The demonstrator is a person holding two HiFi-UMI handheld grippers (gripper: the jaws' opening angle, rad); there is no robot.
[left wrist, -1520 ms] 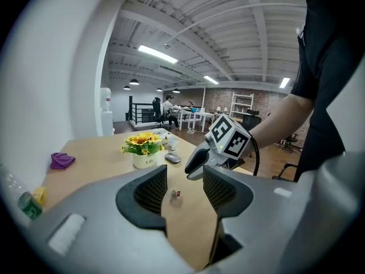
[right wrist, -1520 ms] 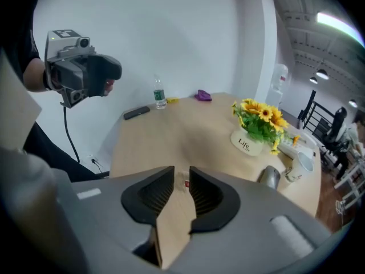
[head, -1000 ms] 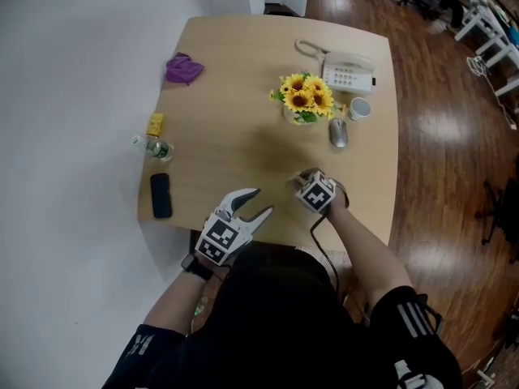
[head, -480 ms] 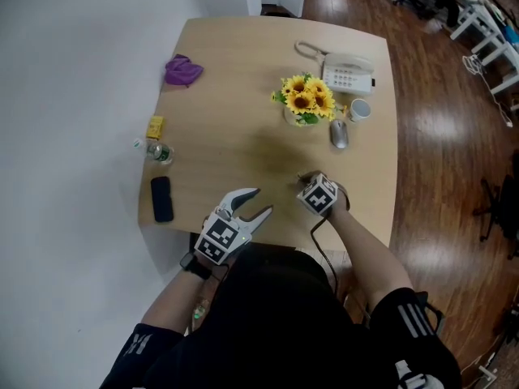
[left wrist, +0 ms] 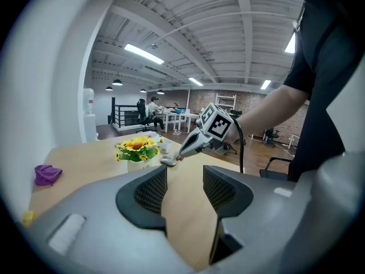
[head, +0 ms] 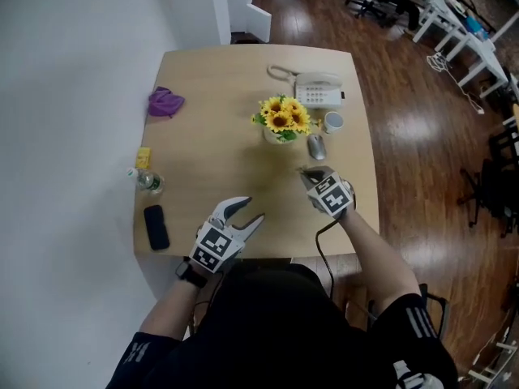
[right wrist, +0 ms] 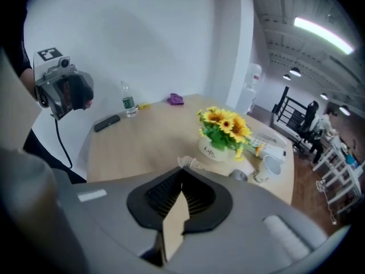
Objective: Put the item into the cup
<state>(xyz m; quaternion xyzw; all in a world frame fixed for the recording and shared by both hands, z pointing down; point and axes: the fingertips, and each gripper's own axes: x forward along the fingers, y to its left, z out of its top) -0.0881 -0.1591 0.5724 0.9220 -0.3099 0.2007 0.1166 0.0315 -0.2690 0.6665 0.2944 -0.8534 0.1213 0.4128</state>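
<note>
A white cup (head: 332, 122) stands at the table's right side, beside a grey mouse (head: 315, 146) and a vase of sunflowers (head: 280, 118). My right gripper (head: 306, 171) hovers just short of the mouse, shut on a small pale item (right wrist: 185, 163) that pokes out at its tips. From the right gripper view the cup (right wrist: 268, 167) lies ahead and to the right. My left gripper (head: 250, 209) stays open near the front edge with nothing between its fingers. The left gripper view shows the right gripper (left wrist: 178, 157) with its tip close to the mouse (left wrist: 168, 161).
A white telephone (head: 318, 90) sits behind the cup. Along the left edge lie a purple cloth (head: 165, 102), a yellow packet (head: 143, 157), a small bottle (head: 148, 181) and a black phone (head: 156, 227). The table (head: 219, 160) ends close to the cup's right.
The head camera has pulled back and shifted. My right gripper has moved forward with the item, closer to the mouse and cup. The left gripper has stayed open near the front edge.
</note>
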